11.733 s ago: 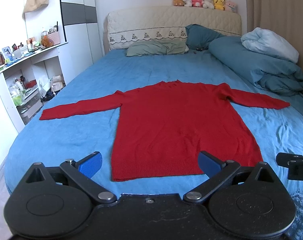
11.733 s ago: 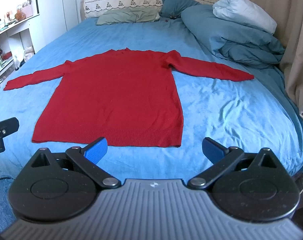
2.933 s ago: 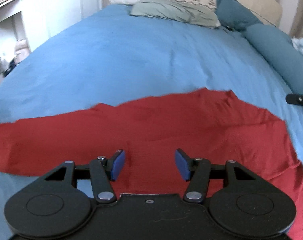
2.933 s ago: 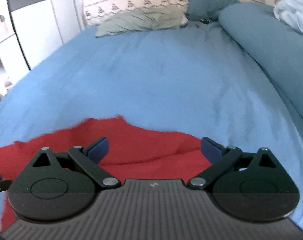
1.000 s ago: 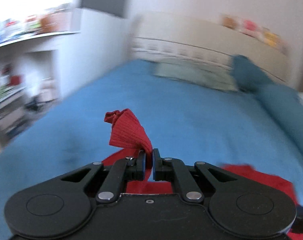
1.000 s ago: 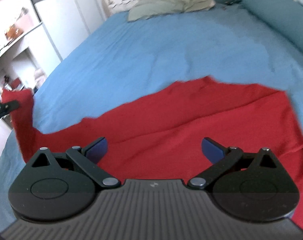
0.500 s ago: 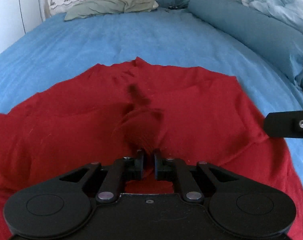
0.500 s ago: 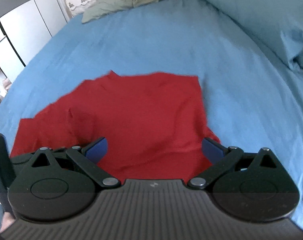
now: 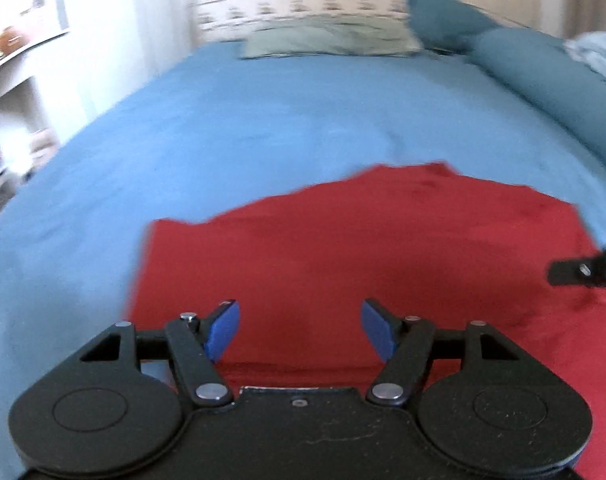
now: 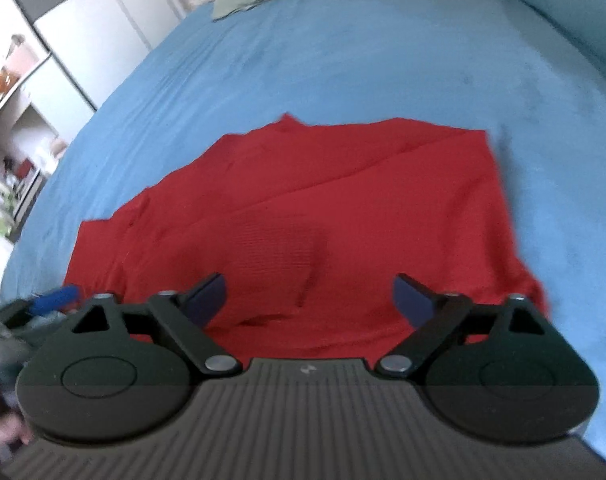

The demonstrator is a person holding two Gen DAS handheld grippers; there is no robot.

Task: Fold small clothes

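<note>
A red sweater (image 9: 367, 240) lies on the blue bed, both sleeves folded in over its body. In the right wrist view the sweater (image 10: 343, 200) shows a sleeve cuff lying across its middle. My left gripper (image 9: 301, 330) is open and empty just above the sweater's left part. My right gripper (image 10: 309, 300) is open and empty above the sweater's lower middle. One finger of the right gripper (image 9: 583, 270) shows at the right edge of the left wrist view. The left gripper's blue pad (image 10: 55, 298) shows at the left edge of the right wrist view.
The blue bedsheet (image 9: 263, 120) spreads around the sweater. A green pillow (image 9: 327, 40) and a teal duvet roll (image 9: 543, 80) lie near the headboard. White shelves and a wardrobe (image 10: 43, 60) stand left of the bed.
My left gripper has opened and let go of the sleeve, which now lies on the sweater's body. It has drawn back to the left. The right gripper stays open.
</note>
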